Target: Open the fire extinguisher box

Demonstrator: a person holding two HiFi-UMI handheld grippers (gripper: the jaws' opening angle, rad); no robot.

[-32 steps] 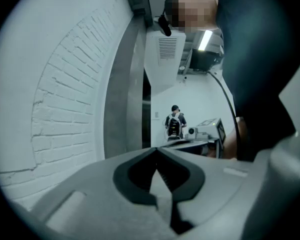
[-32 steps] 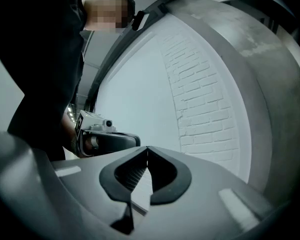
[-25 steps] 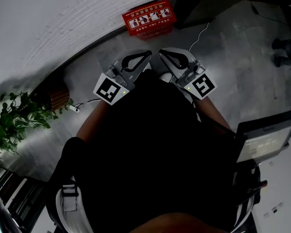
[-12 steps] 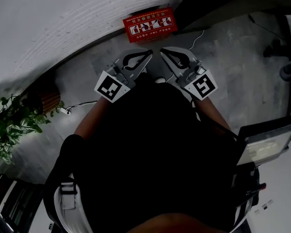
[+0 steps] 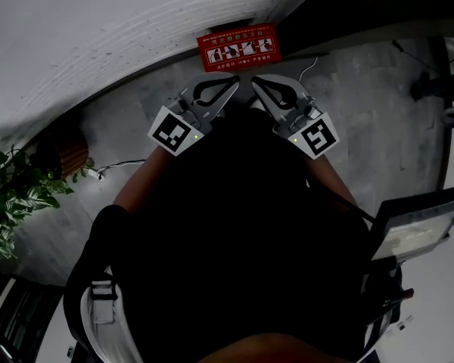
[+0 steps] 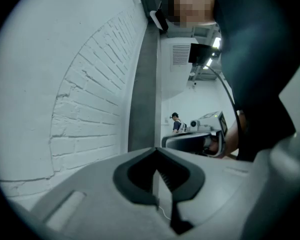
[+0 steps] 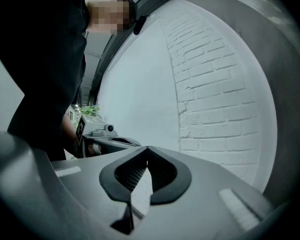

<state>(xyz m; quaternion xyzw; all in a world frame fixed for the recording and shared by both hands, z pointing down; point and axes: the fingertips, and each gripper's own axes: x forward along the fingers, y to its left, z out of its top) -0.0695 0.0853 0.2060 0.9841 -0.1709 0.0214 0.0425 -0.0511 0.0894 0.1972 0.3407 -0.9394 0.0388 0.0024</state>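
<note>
A red fire extinguisher box (image 5: 239,48) stands on the floor against the white brick wall, its top printed with white pictures. Just short of it I hold both grippers side by side in front of my body, tips turned toward each other. My left gripper (image 5: 232,83) is shut with nothing in it; its own view (image 6: 156,150) shows the tips meeting, brick wall beyond. My right gripper (image 5: 255,82) is shut and empty too, tips touching in its own view (image 7: 147,148). Neither gripper view shows the box.
A white cable (image 5: 306,69) trails on the grey floor right of the box. A potted plant (image 5: 11,195) stands far left, a brown basket (image 5: 63,154) beside it. A screen on a stand (image 5: 412,229) is at the right, dark equipment feet (image 5: 431,89) beyond. A distant person (image 6: 176,122) stands down the corridor.
The box has come a little closer to the grippers in the head view and turned more square-on. Both grippers stay shut and keep their pose in front of me.
</note>
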